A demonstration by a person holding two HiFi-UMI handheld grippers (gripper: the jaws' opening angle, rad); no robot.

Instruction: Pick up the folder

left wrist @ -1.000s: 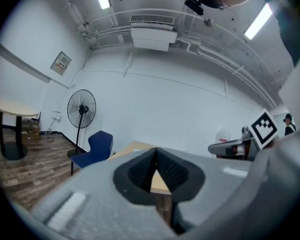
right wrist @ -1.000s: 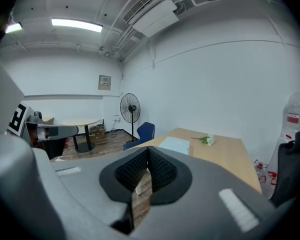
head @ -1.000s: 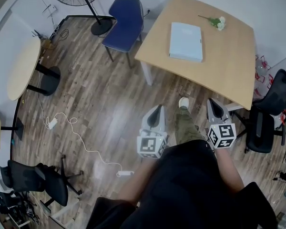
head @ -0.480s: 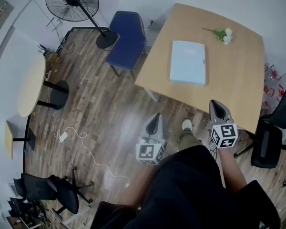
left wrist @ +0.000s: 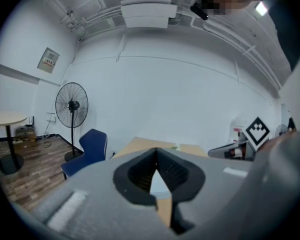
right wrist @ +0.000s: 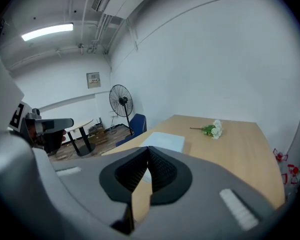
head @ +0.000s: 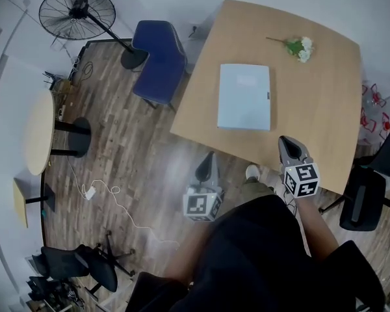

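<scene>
A pale blue folder (head: pixel 244 105) lies flat near the middle of the wooden table (head: pixel 325 116). It also shows in the right gripper view as a pale blue folder (right wrist: pixel 164 141) just past the jaws. My left gripper (head: pixel 208 159) is shut and empty, over the floor short of the table's near edge. My right gripper (head: pixel 288 143) is shut and empty, just over the table's near edge, to the right of the folder. In the left gripper view the left gripper (left wrist: pixel 156 150) points at the table (left wrist: pixel 140 145).
A sprig of white flowers (head: pixel 298 47) lies at the table's far side. A blue chair (head: pixel 157 60) stands left of the table, a floor fan (head: pixel 75 13) behind it. Black office chairs (head: pixel 367 194) stand at the right. A round table (head: pixel 40 132) and a cable (head: pixel 110 203) are at the left.
The person has walked toward the table, so it and the folder sit nearer. Both grippers came forward with the person, the right one now over the table's edge. Both stay shut.
</scene>
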